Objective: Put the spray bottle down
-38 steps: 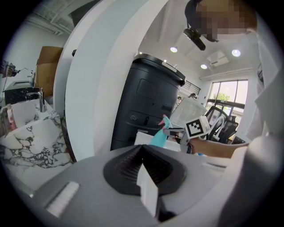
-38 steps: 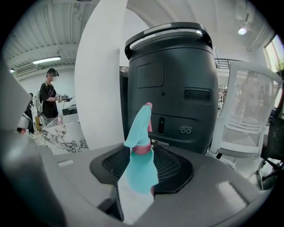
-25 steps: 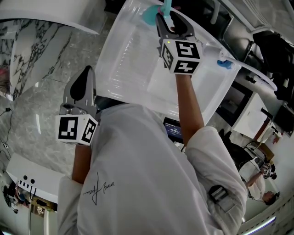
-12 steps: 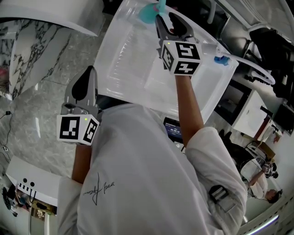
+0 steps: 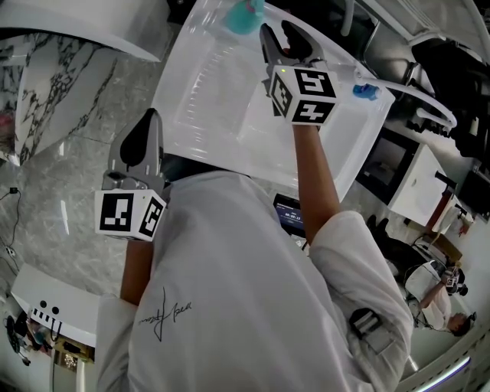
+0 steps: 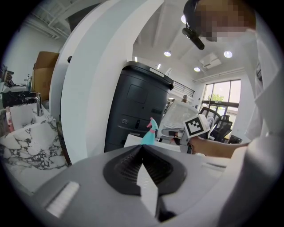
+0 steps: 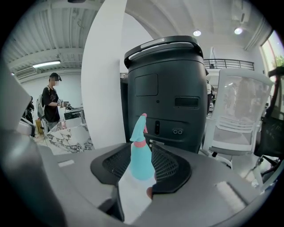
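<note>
A teal spray bottle (image 5: 243, 15) with a pink collar stands upright on the white table (image 5: 207, 99) at its far edge. My right gripper (image 5: 277, 32) reaches over the table, just short of the bottle and slightly to its right. In the right gripper view the bottle (image 7: 142, 159) rises just beyond the tips of that gripper (image 7: 141, 150), whose jaws stand apart about a bottle's width, open. My left gripper (image 5: 142, 145) hangs back beside the person's body off the table's near edge, its jaws closed together (image 6: 142, 148). From there the bottle (image 6: 149, 133) shows far ahead.
A tall dark grey machine (image 7: 164, 88) stands right behind the bottle. A white chair (image 7: 235, 115) is to the right. A small blue item (image 5: 365, 92) lies at the table's right edge. A marble counter (image 5: 46, 84) is at left, and a person (image 7: 52, 104) stands far off.
The bottle now sits a little further from the right gripper's tips, toward the table's far edge. The left gripper has stayed where it was.
</note>
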`<state>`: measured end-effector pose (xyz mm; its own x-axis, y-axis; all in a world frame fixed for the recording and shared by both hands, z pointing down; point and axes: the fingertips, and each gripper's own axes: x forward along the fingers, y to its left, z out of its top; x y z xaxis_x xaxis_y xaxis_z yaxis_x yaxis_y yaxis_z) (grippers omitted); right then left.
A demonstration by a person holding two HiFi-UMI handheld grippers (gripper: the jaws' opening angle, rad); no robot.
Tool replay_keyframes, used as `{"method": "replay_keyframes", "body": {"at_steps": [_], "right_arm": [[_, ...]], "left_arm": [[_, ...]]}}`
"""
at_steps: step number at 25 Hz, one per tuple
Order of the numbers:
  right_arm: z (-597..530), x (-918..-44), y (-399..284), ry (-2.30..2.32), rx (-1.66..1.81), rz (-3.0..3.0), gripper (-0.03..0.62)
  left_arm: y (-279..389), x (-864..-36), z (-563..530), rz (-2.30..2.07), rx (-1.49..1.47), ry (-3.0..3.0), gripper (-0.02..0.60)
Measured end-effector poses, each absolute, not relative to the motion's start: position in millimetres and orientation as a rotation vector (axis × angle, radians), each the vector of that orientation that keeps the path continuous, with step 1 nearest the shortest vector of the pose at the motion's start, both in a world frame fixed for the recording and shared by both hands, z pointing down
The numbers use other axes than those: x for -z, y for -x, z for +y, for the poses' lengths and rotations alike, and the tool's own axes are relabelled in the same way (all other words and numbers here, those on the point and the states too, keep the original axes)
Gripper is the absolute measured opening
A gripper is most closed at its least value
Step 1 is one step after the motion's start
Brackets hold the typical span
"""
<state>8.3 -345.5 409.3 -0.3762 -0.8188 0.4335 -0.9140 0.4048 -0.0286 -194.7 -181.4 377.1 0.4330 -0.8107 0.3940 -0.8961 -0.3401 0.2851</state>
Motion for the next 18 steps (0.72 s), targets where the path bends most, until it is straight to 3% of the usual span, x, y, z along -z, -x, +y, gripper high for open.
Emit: {"method": "replay_keyframes", "body": {"at_steps": [18], "right_arm": [[-308.6,-389.3,-33.5,-1.518,-0.390,-2.330,0.109]], "left_arm": [[171.1,-362.6,-154.8,-1.449,-0.221,-2.268,0.006]]}}
